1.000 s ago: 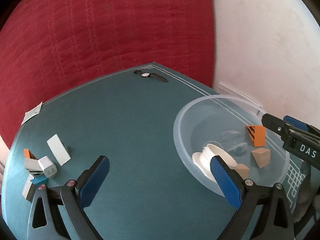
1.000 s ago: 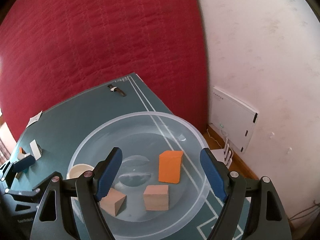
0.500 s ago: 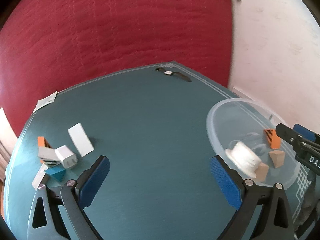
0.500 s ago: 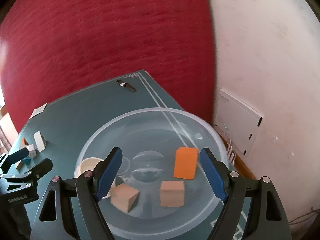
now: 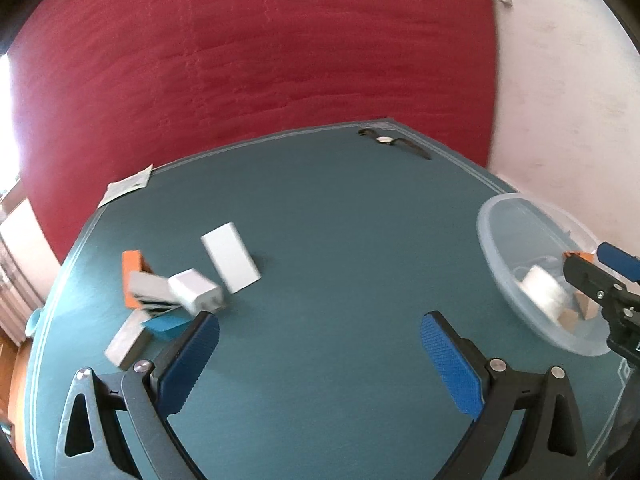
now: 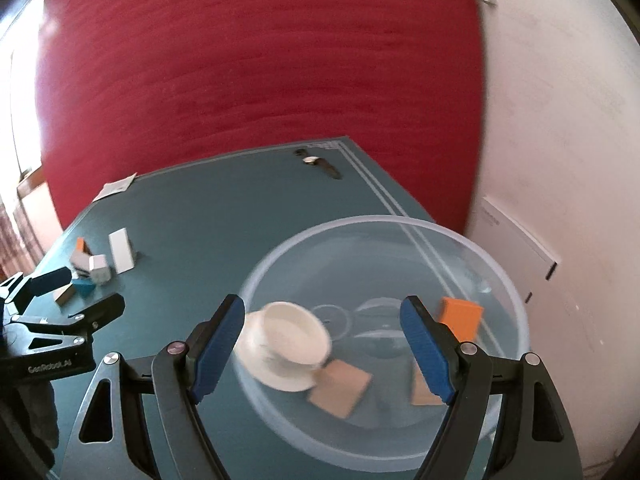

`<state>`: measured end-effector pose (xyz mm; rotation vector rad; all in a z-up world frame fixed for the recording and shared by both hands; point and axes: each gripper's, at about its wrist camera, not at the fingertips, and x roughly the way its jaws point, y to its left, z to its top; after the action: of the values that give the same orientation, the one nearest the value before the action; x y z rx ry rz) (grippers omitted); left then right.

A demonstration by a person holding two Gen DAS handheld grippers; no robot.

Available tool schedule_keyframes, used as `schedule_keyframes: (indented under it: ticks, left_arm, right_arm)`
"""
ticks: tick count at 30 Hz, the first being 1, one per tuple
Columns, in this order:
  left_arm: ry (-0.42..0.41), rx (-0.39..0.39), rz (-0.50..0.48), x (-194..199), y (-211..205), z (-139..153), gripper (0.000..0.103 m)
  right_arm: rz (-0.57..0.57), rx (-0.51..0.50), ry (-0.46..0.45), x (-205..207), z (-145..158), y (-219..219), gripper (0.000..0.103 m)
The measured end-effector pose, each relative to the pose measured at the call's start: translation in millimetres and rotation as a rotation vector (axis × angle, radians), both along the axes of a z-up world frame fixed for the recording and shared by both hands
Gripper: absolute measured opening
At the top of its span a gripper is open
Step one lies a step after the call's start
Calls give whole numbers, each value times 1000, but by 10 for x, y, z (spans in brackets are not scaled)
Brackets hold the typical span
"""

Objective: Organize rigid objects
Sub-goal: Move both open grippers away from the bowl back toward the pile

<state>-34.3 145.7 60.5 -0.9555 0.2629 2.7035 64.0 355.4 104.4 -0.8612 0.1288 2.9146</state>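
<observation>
Both the left tool [image 5: 318, 338] and right tool [image 6: 322, 322] are released and empty; the bowl [image 6: 516, 296] at the worktop's [image 5: 320, 220] right edge holds four pieces, while a pile [image 5: 172, 292] near the left edge waits.

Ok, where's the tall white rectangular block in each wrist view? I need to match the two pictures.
Left wrist: white rectangular block lies left of centre on the teal table, just right of the cluster of small blocks.
Right wrist: the same block sits far left, well left of the clear bowl.
Shared landmark: the wristwatch at the table's far edge.
</observation>
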Motion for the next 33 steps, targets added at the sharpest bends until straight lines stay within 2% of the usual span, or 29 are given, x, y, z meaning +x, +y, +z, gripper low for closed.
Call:
schedule_keyframes:
  ticks: [14,23,31,33]
  left_arm:
    - [2,9,153,-70,-785,7,102]
    - [-21,9,260,-170,-1316,-95,102]
    - [-68,10,307,-356,-1531,-231,102]
    - [-71,-2,305,-391,-1533,-251,98]
  right_arm:
    - [173,15,-23,-149,-11,-774,81]
    - [258,12,-58,-193,-89,-1140,81]
    - [308,15,-98,-199,-203,-1368,81]
    - [313,13,-106,-198,-229,-1387,81]
